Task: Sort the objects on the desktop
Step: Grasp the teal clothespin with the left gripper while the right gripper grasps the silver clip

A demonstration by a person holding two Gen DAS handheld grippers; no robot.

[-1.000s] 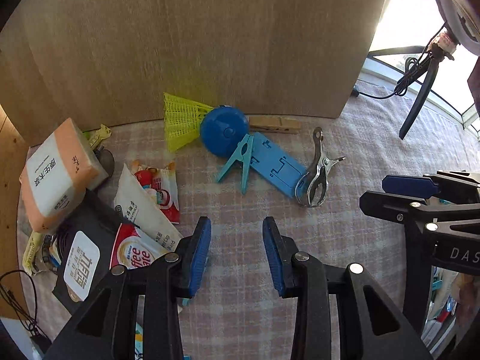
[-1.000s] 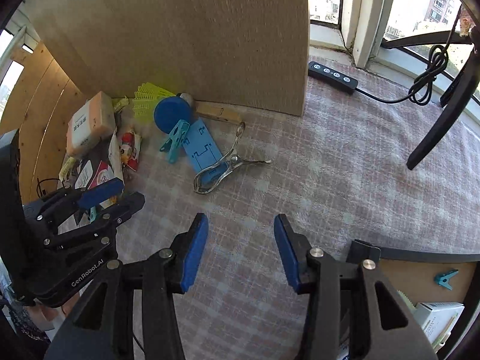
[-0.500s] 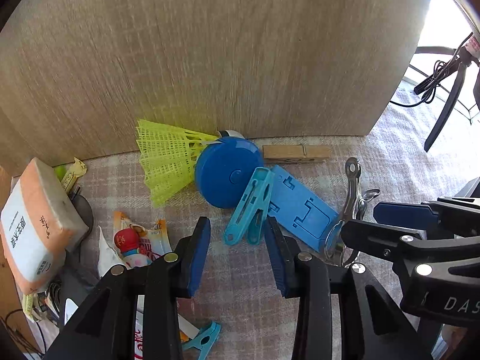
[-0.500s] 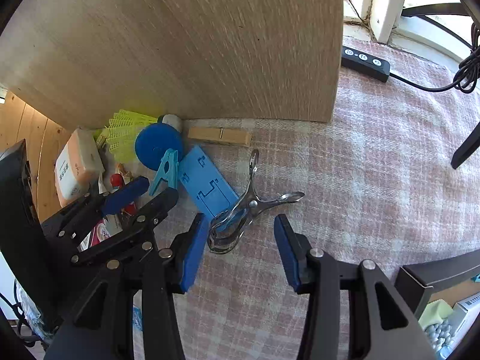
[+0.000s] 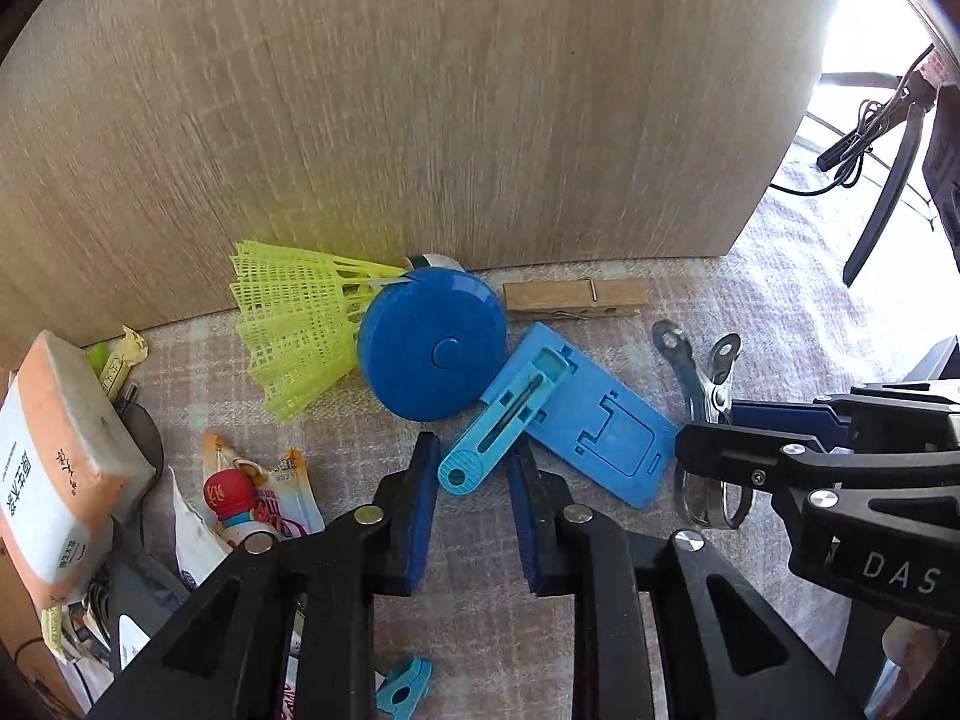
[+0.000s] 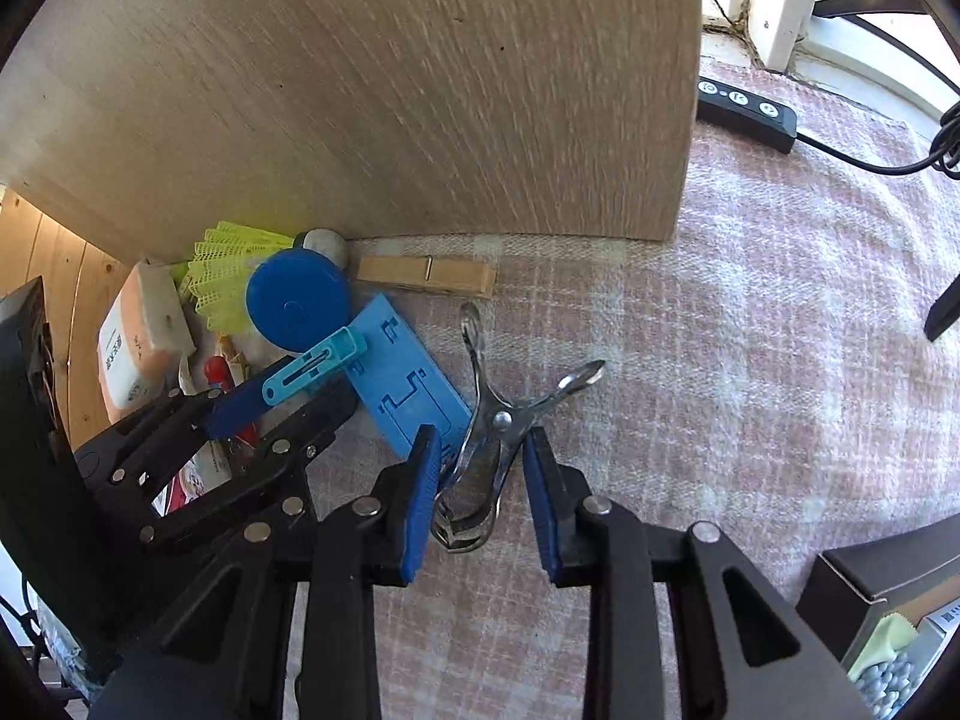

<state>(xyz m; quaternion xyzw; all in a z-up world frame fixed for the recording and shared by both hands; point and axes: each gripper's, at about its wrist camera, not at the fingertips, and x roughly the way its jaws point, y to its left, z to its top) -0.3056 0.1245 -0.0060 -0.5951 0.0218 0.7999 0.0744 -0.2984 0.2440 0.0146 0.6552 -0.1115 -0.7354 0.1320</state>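
Note:
A light-blue plastic clothespin [image 5: 501, 420] lies on a blue phone stand [image 5: 591, 414], beside a round blue tape measure [image 5: 435, 351] and a yellow shuttlecock [image 5: 294, 324]. My left gripper [image 5: 471, 492] is open, its pads on either side of the clothespin's near end. A metal spring clamp [image 6: 489, 438] lies on the checked cloth. My right gripper [image 6: 480, 468] is open, its pads straddling the clamp. In the right wrist view the clothespin [image 6: 315, 366] shows between the left gripper's pads. A wooden clothespin [image 5: 573, 297] lies by the board.
A tall wooden board [image 5: 420, 108] stands right behind the objects. A tissue pack [image 5: 51, 468] and snack packets [image 5: 264, 492] lie at the left. A black power strip [image 6: 747, 114] and cable lie at the far right. A cardboard box [image 6: 888, 600] stands at the near right.
Both grippers have moved forward and down towards the pile. The left now straddles the light-blue clothespin, the right straddles the metal clamp. Both have narrowed slightly.

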